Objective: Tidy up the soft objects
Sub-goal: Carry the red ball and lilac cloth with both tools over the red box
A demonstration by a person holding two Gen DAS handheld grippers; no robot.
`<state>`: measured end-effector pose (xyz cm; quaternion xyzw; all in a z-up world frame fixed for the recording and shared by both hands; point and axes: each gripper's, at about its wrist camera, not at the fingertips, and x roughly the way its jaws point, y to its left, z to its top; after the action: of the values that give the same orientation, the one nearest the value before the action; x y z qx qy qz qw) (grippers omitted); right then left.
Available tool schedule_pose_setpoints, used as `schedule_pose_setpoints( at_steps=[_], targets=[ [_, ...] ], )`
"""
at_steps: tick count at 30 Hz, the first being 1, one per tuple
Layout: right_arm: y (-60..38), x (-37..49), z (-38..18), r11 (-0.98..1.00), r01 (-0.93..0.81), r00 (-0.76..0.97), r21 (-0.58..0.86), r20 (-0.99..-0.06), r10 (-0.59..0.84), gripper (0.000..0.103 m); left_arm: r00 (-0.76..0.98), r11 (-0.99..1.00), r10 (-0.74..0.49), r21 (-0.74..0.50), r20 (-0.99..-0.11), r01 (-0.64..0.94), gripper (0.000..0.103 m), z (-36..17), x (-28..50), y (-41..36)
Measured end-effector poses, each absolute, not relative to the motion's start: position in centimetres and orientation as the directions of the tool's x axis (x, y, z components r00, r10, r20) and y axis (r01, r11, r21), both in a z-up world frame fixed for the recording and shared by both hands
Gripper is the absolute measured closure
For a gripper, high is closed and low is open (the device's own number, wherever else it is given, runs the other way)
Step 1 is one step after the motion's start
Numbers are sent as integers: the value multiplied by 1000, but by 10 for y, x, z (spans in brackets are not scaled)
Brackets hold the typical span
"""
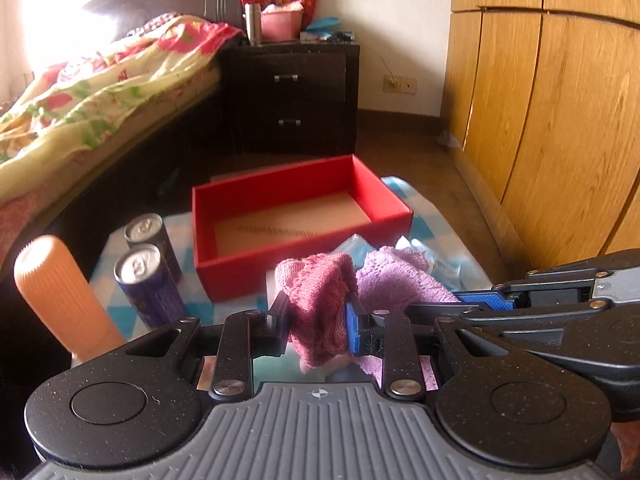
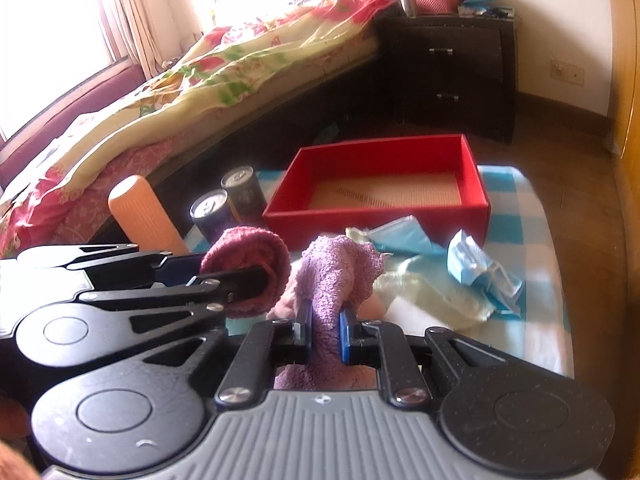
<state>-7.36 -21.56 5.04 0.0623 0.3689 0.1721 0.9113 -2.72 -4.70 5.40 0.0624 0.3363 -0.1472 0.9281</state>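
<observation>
My left gripper is shut on a dark pink knitted cloth, held above the checked mat. It shows from the side in the right wrist view. My right gripper is shut on a purple knitted cloth, right beside the pink one; the purple cloth shows in the left wrist view. An open red box, empty with a tan floor, stands just beyond both cloths and also shows in the right wrist view. A pale yellow cloth and crumpled blue face masks lie on the mat.
Two drink cans and an orange ribbed bottle stand left of the box on the blue-checked mat. A bed with a floral quilt is at left, a dark nightstand behind, a wooden wardrobe at right.
</observation>
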Motion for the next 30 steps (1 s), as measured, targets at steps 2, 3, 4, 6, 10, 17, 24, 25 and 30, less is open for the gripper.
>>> schedule_pose_setpoints(
  at_steps=[2,3,4,6,10,17,24,25,30],
  targets=[
    [-217,-69,54,933,-265,678,243,-641,359,103,737,950,-235,9,-634,311,76,57,-22,-47],
    [-217,-67,57,933,-263,684,243,-635,359,103,742,951,-234,11,-629,310,76,59,-18,-48],
    [-217,-64,59,934,-263,690,241,-630,357,103,747,951,-233,15,-623,309,76,61,-15,-48],
    [-217,-58,64,936,-263,699,235,-621,353,103,756,952,-231,17,-612,305,76,65,-8,-48],
    [-218,-43,71,940,-254,721,228,-604,341,103,772,957,-222,18,-595,289,76,71,11,-47],
    [-217,-9,83,946,-245,750,211,-577,323,103,788,962,-205,28,-581,270,76,75,43,-50],
    [-215,29,82,952,-236,755,196,-580,306,103,786,966,-192,29,-588,258,76,70,76,-50],
    [-214,34,81,954,-233,753,191,-585,301,103,781,966,-192,24,-594,256,76,68,82,-51],
    [-213,68,71,958,-218,735,187,-615,287,103,761,973,-172,11,-625,230,76,55,113,-50]
  ],
)
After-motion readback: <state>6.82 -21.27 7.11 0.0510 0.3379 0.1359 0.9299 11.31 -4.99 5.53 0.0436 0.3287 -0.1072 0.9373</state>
